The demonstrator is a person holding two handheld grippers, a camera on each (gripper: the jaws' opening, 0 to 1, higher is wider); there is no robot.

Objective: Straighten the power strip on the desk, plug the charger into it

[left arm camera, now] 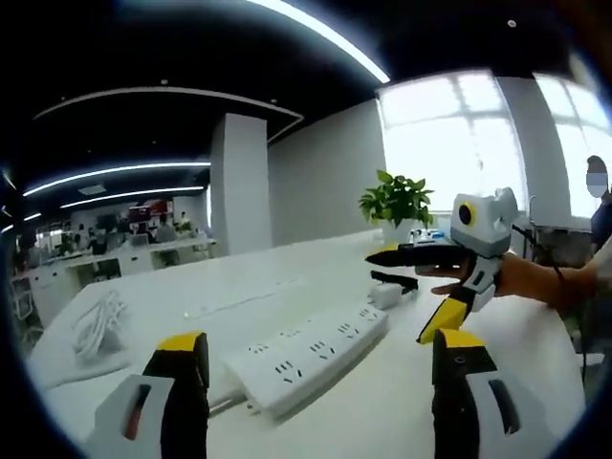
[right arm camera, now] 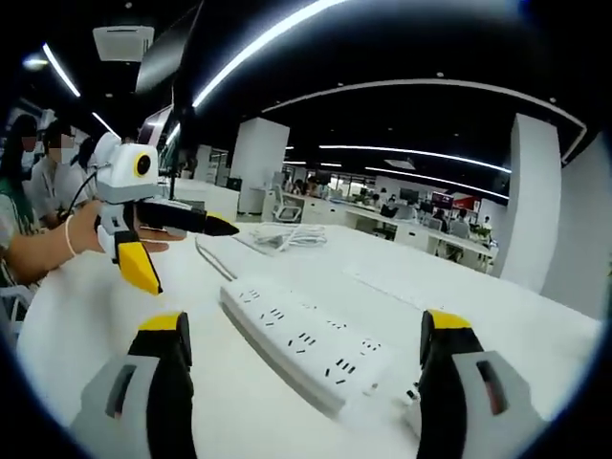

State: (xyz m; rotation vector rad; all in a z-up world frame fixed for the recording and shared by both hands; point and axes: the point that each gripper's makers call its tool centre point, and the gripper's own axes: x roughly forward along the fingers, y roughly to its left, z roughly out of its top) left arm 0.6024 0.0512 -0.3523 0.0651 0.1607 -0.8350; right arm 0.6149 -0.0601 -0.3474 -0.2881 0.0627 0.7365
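Observation:
A long white power strip [left arm camera: 306,354] [right arm camera: 306,344] lies slantwise on the white desk [left arm camera: 287,277], its cord [right arm camera: 215,260] leading off one end. A small white charger [left arm camera: 386,294] rests by the strip's other end. My left gripper [left arm camera: 320,344] is open, with the strip lying on the desk ahead of its jaws. My right gripper [right arm camera: 304,335] is open too and faces the strip from the opposite side. Each gripper appears in the other's view, held in a hand, the right one [left arm camera: 400,296] over the charger and the left one [right arm camera: 186,253] over the cord end.
A coiled white cable [left arm camera: 96,325] [right arm camera: 287,234] lies further along the desk. A potted plant [left arm camera: 395,201] stands at the desk's far end by the windows. People sit at the left [right arm camera: 38,163]. More desks fill the office behind.

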